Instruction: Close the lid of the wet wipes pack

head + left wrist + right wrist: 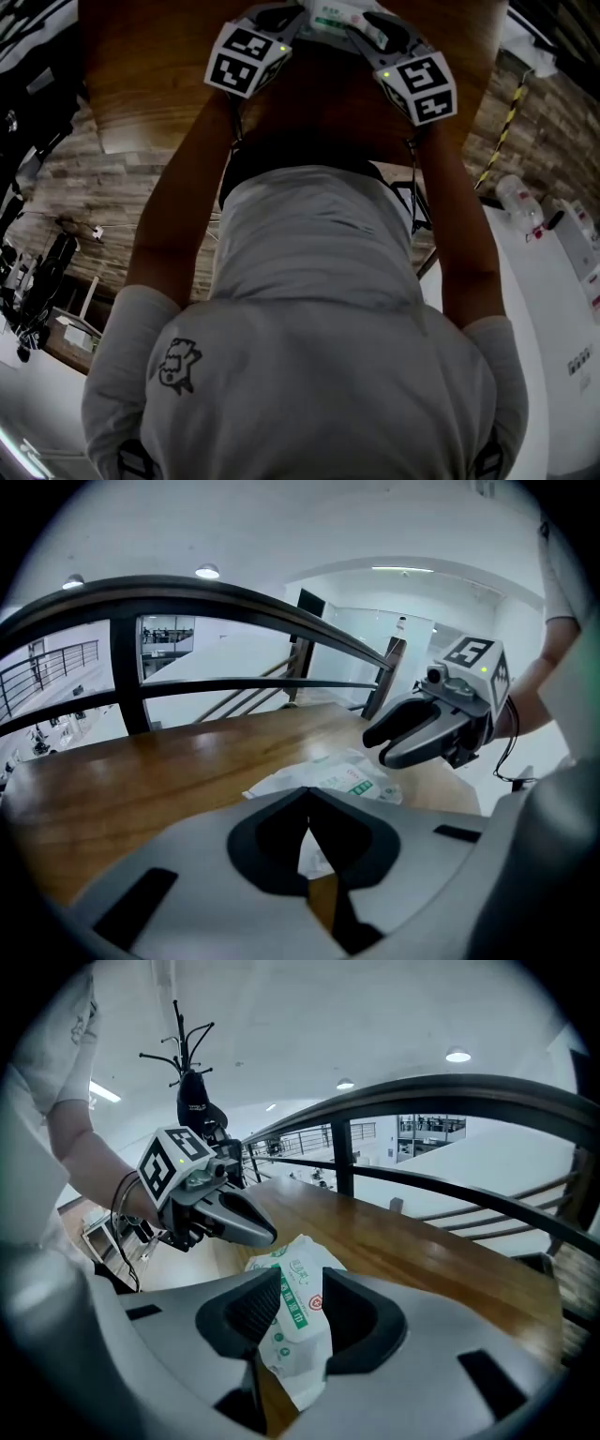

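Sitting low over the far part of the wooden table (141, 789), wet wipes pack (298, 1335) is clamped across by right gripper (300, 1277), left gripper (307, 795) with jaws together at its left end; lid not seen raised, closure likely done.

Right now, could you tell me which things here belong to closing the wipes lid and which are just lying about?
For the job: wet wipes pack, left gripper, right gripper, wooden table.
Just lying about: bottle, railing, coat stand.
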The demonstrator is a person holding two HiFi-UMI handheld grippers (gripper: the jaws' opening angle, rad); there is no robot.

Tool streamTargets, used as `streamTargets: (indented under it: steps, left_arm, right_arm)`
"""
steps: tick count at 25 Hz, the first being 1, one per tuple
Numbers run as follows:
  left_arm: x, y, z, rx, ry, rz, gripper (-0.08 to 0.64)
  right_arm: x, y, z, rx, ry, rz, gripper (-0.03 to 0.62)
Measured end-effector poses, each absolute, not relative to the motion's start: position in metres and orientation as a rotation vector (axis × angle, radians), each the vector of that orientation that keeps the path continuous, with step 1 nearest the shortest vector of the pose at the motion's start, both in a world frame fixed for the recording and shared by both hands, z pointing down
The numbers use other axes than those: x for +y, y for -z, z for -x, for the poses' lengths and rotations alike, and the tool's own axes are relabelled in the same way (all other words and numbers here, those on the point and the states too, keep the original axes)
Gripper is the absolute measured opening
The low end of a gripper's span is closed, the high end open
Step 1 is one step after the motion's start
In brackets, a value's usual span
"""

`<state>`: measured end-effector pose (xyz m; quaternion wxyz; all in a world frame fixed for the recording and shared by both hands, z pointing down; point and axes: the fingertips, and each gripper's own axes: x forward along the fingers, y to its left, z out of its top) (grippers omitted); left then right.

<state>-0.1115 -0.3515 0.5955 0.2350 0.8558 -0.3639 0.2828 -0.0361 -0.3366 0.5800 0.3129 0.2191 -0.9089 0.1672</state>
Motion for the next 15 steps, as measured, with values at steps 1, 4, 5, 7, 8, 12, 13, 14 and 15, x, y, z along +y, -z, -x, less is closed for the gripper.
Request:
streamTargets:
  steps: [1,4,5,7,8,12,13,14,15]
  left_arm:
    - [-0.351,-0.589,0.111,-1.012,-0.766,-2.354,0.014]
    - [-0.353,-0.565,0.112,-1.066,-0.744,-2.379,0.014]
    - [-0.354,-0.556,0.113,-1.086,-0.74,-2.384,0.014]
    - [-0.357,-0.536,0.113,-1.125,-0.723,-2.398,0.014]
    - [-0.358,-0.525,0.112,-1.143,-0.712,-2.407,0.014]
    - [-0.359,-0.483,0.109,-1.205,-0.632,-2.419,0.014]
    - [-0.358,-0.471,0.108,-1.22,-0.607,-2.425,0.014]
    - [-0.356,-0.46,0.106,-1.234,-0.581,-2.434,0.014]
    - [-0.354,-0.448,0.105,-1.246,-0.551,-2.44,0.014]
  right_arm:
    - [-0.336,-0.575,0.035,-2.404,-0.435,-0.581,0.15]
    - [-0.336,-0.555,0.031,-2.431,-0.402,-0.591,0.138]
    - [-0.335,-0.548,0.029,-2.439,-0.392,-0.595,0.128]
    - [-0.333,-0.532,0.024,-2.455,-0.376,-0.599,0.099]
    - [-0.33,-0.525,0.022,-2.463,-0.37,-0.598,0.089]
    - [-0.321,-0.495,0.012,-2.496,-0.335,-0.593,0.069]
    - [-0.319,-0.487,0.01,-2.509,-0.324,-0.596,0.063]
    - [-0.317,-0.478,0.008,-2.522,-0.311,-0.6,0.058]
    - [-0.315,-0.469,0.006,-2.534,-0.292,-0.602,0.054]
